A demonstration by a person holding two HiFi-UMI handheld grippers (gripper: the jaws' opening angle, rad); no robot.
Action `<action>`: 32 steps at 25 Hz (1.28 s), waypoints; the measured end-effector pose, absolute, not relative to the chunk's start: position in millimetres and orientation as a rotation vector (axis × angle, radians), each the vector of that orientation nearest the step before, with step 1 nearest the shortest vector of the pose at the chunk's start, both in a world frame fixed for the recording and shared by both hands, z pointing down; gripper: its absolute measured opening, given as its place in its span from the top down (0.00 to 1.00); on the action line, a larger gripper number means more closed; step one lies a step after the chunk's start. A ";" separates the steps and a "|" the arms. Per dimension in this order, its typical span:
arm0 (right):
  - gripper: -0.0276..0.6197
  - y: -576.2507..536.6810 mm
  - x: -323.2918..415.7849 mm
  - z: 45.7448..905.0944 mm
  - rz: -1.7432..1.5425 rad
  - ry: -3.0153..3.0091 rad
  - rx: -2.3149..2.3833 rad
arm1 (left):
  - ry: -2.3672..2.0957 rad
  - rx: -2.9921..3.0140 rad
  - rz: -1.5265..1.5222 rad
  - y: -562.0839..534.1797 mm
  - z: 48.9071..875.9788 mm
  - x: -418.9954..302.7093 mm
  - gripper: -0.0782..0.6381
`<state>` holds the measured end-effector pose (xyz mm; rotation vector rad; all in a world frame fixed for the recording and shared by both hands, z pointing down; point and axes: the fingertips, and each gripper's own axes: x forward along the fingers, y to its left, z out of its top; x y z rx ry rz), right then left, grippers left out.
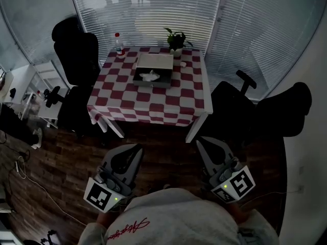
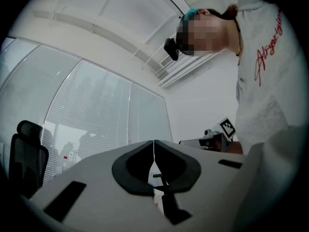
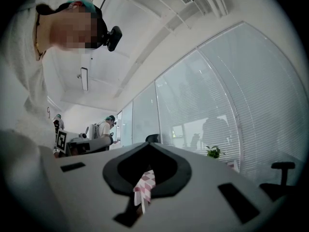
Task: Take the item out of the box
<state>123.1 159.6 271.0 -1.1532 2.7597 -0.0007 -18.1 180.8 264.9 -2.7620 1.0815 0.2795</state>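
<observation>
A grey open box (image 1: 153,69) sits on the table with the red-and-white checked cloth (image 1: 153,103), with a white crumpled item (image 1: 149,76) inside it. Both grippers are held low by the person's body over the wooden floor, well short of the table. The left gripper (image 1: 138,148) is shut, and in its own view the jaw tips meet with nothing between them (image 2: 153,142). The right gripper (image 1: 200,140) is shut and empty too (image 3: 147,144). Both point slightly upward, towards the window blinds.
A bottle (image 1: 118,44) and a small potted plant (image 1: 176,39) stand at the table's far edge. Black office chairs stand at the left (image 1: 76,60) and right (image 1: 265,114) of the table. Cables lie on the floor at the left (image 1: 20,167). People stand far off (image 3: 108,127).
</observation>
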 end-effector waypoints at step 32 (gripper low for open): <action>0.95 153.7 147.7 288.1 -0.043 2.792 -1.066 | 1.198 -2.727 0.250 186.1 282.7 4.8 0.87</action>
